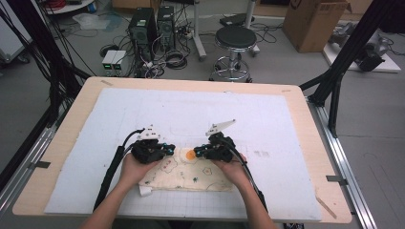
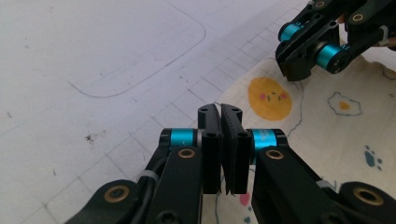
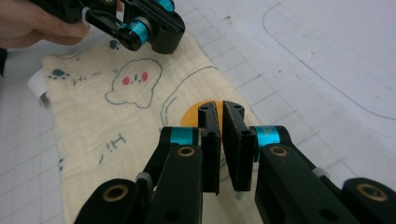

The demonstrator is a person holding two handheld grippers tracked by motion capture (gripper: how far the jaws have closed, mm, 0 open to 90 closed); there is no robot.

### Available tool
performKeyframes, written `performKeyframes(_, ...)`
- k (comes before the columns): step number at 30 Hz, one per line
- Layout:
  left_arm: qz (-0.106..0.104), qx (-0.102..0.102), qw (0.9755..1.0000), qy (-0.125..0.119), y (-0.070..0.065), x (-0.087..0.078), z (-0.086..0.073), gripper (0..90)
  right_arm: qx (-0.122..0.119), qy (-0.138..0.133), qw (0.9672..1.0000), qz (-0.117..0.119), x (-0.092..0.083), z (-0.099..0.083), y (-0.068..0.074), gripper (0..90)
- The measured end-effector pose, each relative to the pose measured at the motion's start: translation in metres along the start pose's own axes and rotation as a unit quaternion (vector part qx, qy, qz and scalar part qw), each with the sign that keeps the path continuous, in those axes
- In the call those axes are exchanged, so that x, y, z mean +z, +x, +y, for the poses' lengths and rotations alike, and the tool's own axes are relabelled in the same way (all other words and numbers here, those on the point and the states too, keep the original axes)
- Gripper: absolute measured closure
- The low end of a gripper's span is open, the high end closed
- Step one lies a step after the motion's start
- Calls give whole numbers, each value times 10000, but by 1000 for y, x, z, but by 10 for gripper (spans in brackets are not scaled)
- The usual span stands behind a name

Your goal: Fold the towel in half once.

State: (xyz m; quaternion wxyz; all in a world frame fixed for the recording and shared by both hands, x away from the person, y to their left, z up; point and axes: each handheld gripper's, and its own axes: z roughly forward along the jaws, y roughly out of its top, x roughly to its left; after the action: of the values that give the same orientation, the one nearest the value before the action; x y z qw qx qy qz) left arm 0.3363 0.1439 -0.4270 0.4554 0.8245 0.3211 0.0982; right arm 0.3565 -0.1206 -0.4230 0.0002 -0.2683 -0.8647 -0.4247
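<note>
Two handheld grippers at the far edge of a folded cream cloth point(image 1: 188, 172) printed with cartoon figures, flat on the white gridded mat point(image 1: 143, 109) covering the worktop point(image 1: 62, 138). Left gripper point(image 2: 221, 112) with jaws pressed together, pinching the cloth's edge beside the yellow round face point(image 2: 269, 98). Right gripper point(image 3: 219, 108) likewise closed on the fabric at the orange print point(image 3: 191, 115). Both hands point(image 1: 133, 168) resting on the cloth's near corners.

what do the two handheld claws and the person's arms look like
Both the left claw and the right claw are black, with flat black jaws, cyan cylinders and brass-coloured pivots at the joints. Each has a grey three-cornered plate on top and trails a black cable. The forearms are bare, no sleeves.
</note>
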Motion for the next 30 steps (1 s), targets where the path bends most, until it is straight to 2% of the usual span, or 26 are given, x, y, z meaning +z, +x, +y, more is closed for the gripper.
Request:
performKeyframes(2,33,-36,10000,61,1,3,-1,873,40,65,10000,-61,6,2,-2,861)
performKeyframes(8,208,-60,9987,472,10,11,-7,876,150,380,9989,-239,15,-2,-8,863)
performKeyframes(16,247,-123,9983,507,16,7,-9,878,188,412,9985,-293,12,-5,-12,863)
performKeyframes(30,364,-91,9980,517,26,-4,-15,878,251,381,9982,-397,3,-12,-17,863)
